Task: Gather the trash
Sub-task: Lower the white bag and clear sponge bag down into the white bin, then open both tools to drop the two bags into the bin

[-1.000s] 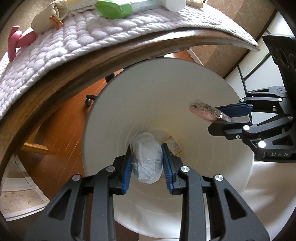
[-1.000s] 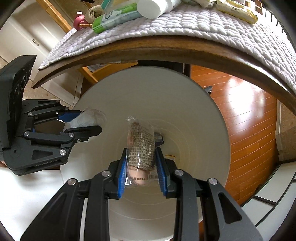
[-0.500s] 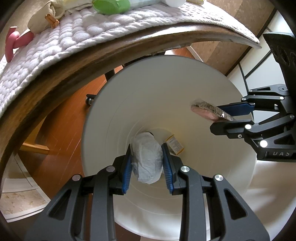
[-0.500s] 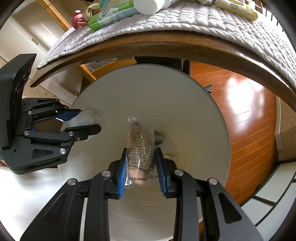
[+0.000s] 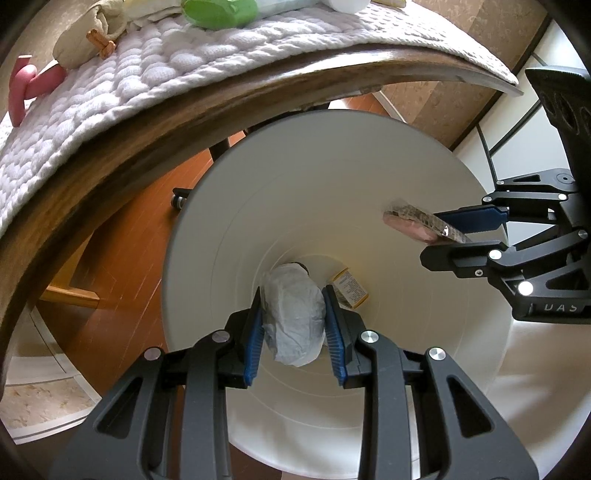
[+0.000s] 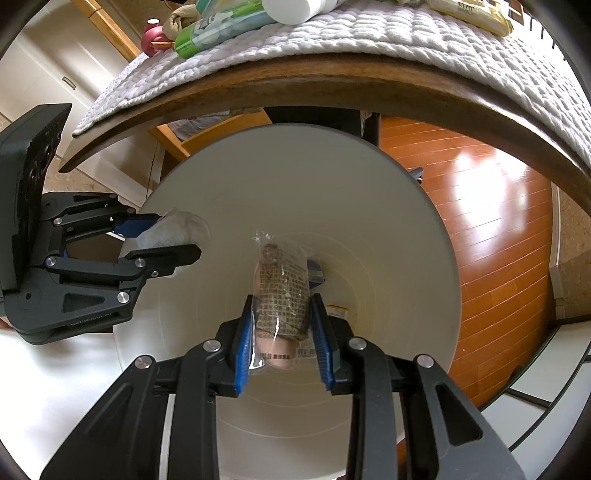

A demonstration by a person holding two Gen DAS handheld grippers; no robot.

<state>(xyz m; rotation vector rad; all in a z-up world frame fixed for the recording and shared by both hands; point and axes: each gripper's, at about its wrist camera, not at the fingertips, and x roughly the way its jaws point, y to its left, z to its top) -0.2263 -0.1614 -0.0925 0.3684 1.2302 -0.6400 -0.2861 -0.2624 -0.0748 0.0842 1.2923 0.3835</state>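
Note:
A white round trash bin (image 5: 314,177) (image 6: 369,192) stands on the floor beside the table, and both grippers hang over its mouth. My left gripper (image 5: 293,295) is shut on a crumpled white tissue wad (image 5: 293,319), which also shows at the left in the right wrist view (image 6: 173,230). My right gripper (image 6: 282,306) is shut on a clear snack wrapper (image 6: 282,291) with printed text and a pinkish piece inside; the left wrist view shows that wrapper (image 5: 417,221) at the right. A small yellow packet (image 5: 351,290) lies on the bin's bottom.
A wooden table edge (image 5: 155,140) with a quilted grey mat (image 5: 147,74) arches above the bin, carrying a green bottle (image 5: 218,11), a white bottle (image 6: 288,7) and a pink object (image 5: 29,88). Orange wood floor (image 6: 491,206) surrounds the bin.
Both views have drifted very slightly; the table edge sits a little higher in frame. Both grippers still hold their items over the bin.

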